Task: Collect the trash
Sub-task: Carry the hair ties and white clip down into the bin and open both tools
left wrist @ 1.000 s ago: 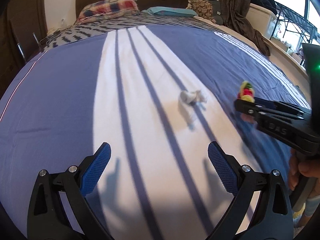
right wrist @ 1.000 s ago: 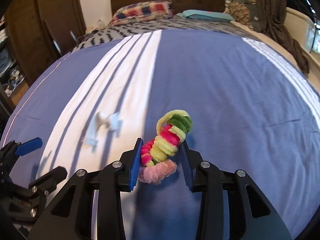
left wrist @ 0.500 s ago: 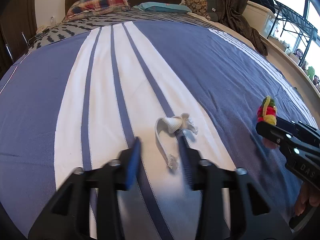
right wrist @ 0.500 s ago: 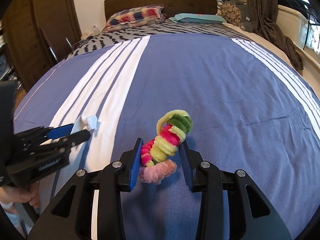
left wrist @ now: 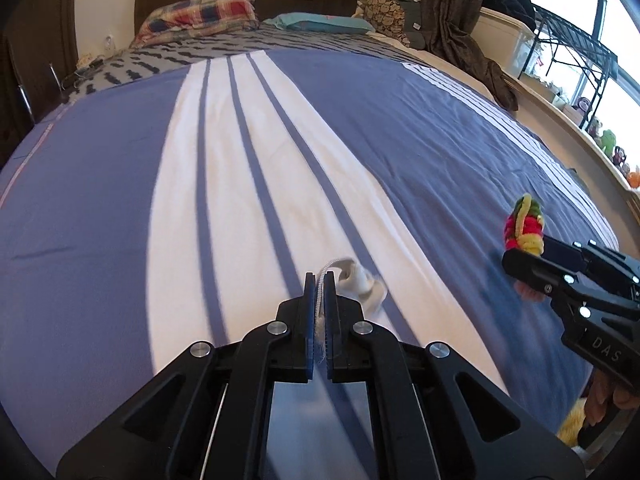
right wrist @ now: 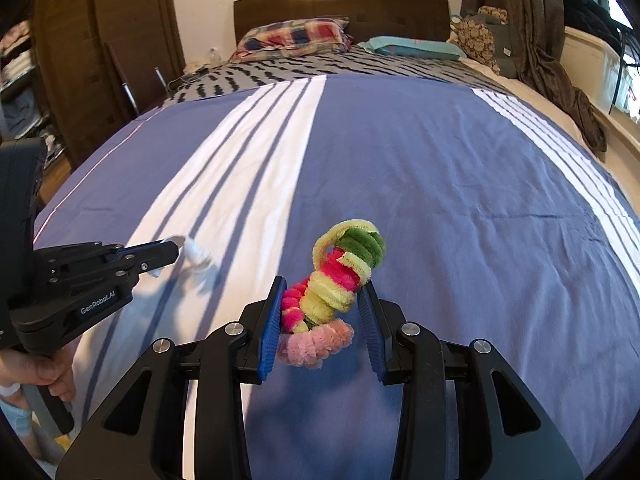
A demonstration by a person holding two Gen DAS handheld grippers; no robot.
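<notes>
Collection step, both tools loaded, seen from the two wrist cameras. The bed point(left wrist: 400, 128) fills both views, spread with a blue-violet cover point(right wrist: 440, 184) that bears a broad white band crossed by thin dark stripes point(left wrist: 224, 184). A grey patterned blanket point(left wrist: 192, 54) lies across the far end, below a plaid pillow point(left wrist: 200, 16), a teal pillow point(left wrist: 320, 22) and a dark wooden headboard point(right wrist: 340, 6). A dark curtain point(right wrist: 532, 20) hangs at the far right corner, above a pale sill and a wire rack point(left wrist: 568, 52) by the window. A wooden wardrobe point(right wrist: 104, 52) stands at the left.

The right gripper point(right wrist: 322, 318) is closed to a narrow gap on a bundle of pink, yellow and green pipe cleaners point(right wrist: 332, 284), which stands up out of the pads clear of the cover. The left gripper point(left wrist: 319, 296) is closed almost completely on the cord of a small white scrap point(left wrist: 360, 282); the knotted bulk of the scrap hangs just beyond the pad tips, over the white band, and whether it is clear of the cloth cannot be told. A hand point(right wrist: 48, 372) grips the left tool's handle at the picture's lower left.

Judged stage: both visible pieces of litter are pinched, and no other litter shows on the cover. The next move calls for carrying both to a bin; none is in view, so it must be found off the bed. The thin cord offers little purchase, so the left grip should stay firm.
</notes>
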